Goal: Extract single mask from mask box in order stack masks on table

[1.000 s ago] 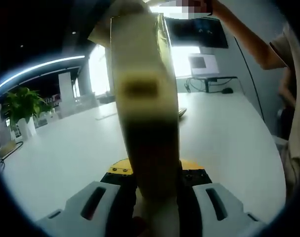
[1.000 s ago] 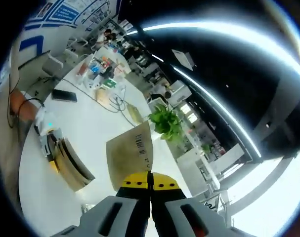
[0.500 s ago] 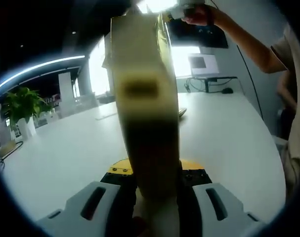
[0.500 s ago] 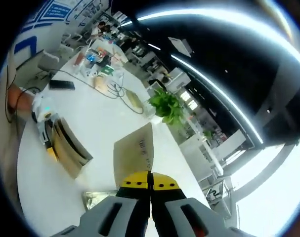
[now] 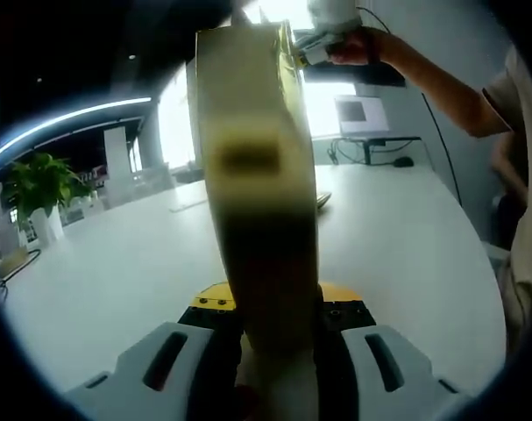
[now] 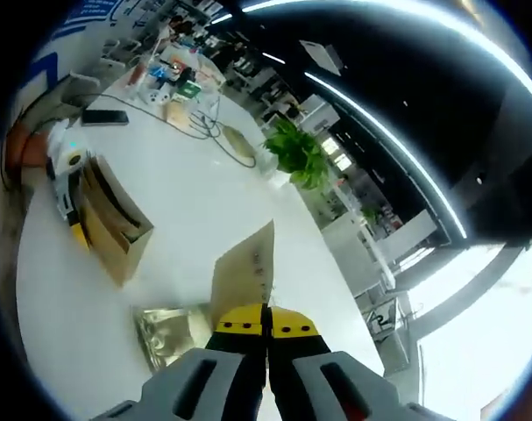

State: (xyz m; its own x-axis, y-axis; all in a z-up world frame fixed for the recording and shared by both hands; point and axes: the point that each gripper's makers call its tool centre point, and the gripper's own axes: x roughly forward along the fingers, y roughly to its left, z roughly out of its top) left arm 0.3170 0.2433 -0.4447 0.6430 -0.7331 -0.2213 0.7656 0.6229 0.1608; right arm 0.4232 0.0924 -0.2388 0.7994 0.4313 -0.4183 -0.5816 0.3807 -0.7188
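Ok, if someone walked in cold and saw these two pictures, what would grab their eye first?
In the left gripper view, the tall tan mask box rising between the left gripper jaws, blocking the middle of the white table. In the right gripper view, the right gripper shut on a flat tan mask packet, with a shiny packet lying on the table below it and a green plant farther back.

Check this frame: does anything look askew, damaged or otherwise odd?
Nothing looks damaged or spilled. The left gripper holds the mask box up off the white table; the right gripper is shut on a single mask packet, above a shiny packet already lying there.
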